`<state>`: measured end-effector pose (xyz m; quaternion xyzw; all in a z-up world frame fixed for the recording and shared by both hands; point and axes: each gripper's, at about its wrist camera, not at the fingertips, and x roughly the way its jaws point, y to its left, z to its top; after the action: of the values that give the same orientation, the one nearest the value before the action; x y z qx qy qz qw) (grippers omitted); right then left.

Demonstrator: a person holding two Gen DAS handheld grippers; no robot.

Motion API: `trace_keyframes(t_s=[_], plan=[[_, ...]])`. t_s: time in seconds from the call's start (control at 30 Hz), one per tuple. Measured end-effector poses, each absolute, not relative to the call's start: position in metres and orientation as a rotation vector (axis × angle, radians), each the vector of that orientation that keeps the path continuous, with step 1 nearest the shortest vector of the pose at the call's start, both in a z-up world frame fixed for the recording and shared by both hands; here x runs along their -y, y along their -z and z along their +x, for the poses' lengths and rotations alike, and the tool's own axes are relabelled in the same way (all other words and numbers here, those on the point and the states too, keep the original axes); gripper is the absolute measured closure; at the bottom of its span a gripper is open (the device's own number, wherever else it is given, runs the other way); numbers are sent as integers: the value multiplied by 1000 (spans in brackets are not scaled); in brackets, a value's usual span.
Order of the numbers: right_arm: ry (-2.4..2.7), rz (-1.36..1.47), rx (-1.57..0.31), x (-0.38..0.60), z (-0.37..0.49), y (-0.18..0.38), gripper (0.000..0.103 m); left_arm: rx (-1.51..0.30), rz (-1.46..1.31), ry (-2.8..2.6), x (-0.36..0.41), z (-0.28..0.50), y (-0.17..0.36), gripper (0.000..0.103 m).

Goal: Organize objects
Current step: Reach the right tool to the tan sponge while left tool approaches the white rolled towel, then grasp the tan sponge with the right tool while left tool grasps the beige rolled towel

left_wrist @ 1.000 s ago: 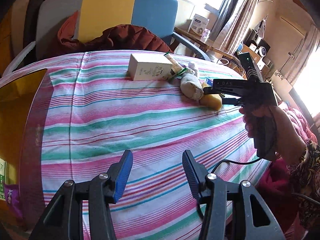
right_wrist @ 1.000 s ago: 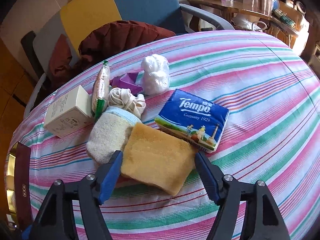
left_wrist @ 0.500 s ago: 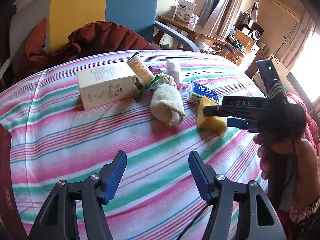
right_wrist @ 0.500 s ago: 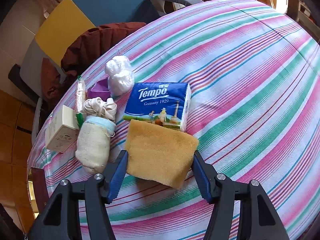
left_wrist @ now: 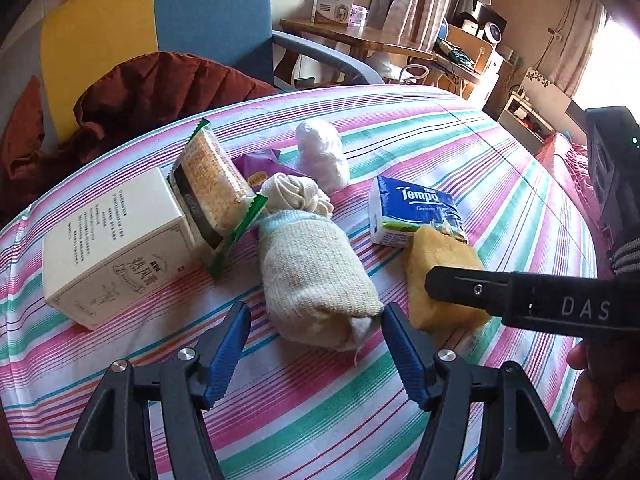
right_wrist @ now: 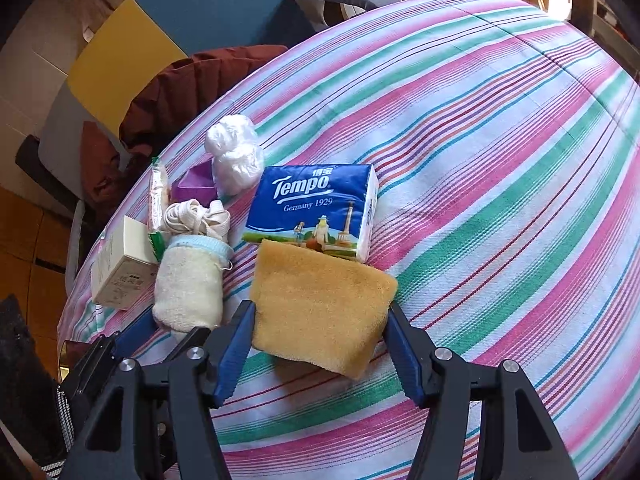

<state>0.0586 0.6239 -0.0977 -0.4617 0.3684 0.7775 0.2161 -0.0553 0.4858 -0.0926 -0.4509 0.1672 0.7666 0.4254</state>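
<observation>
A yellow sponge (right_wrist: pixel 320 304) lies on the striped tablecloth (right_wrist: pixel 500 160), its far edge on a blue Tempo tissue pack (right_wrist: pixel 316 208). My right gripper (right_wrist: pixel 320 348) has its blue pads against both sides of the sponge. In the left wrist view the sponge (left_wrist: pixel 436 256) sits under the right gripper's black finger. A rolled beige sock (left_wrist: pixel 312 272) lies just ahead of my open, empty left gripper (left_wrist: pixel 316 352); it also shows in the right wrist view (right_wrist: pixel 188 284). Behind it are a cream box (left_wrist: pixel 116 240), a cracker packet (left_wrist: pixel 212 188), knotted cream cloth (left_wrist: pixel 296 194), a purple item (left_wrist: pixel 260 164) and a white plastic bundle (left_wrist: pixel 322 152).
A blue, yellow and grey chair (left_wrist: pixel 168 28) with a dark red jacket (left_wrist: pixel 152 92) stands behind the table. A wooden side table (left_wrist: pixel 352 36) with a box and shelves is at the back right. The left gripper's finger shows at the right view's lower left (right_wrist: pixel 132 336).
My left gripper has moved forward and right up to the rolled sock. My right gripper has closed in around the sponge, which now sits between its pads.
</observation>
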Motion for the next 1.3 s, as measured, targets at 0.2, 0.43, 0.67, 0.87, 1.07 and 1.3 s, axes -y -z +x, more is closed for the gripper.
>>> trace_keyframes(t_s=[0.2,0.43,0.67,0.87,1.07,1.3], plan=[[-2154,-1277,-1036,-626,61,99,38,-337,-1085,-1899,-476,-47,86,35],[-2169,-1309,-955,-624,56,98,35,-451,-1077,-1925,-494,-51,90,35],[-2176,-1314,-943,-625,58,97,35,-405,-1121,-1938,-496,-66,106,45],[-2182,-1315,-935,-626,57,94,35,-405,-1032,-2006,-476,-54,107,47],[-2195,-1312,-912,-625,54,93,36,-303,-1042,-2058,-440,-53,107,47],[-2278,-1307,-855,-610,43,89,38,-209,-1054,-2118,-396,-42,107,47]])
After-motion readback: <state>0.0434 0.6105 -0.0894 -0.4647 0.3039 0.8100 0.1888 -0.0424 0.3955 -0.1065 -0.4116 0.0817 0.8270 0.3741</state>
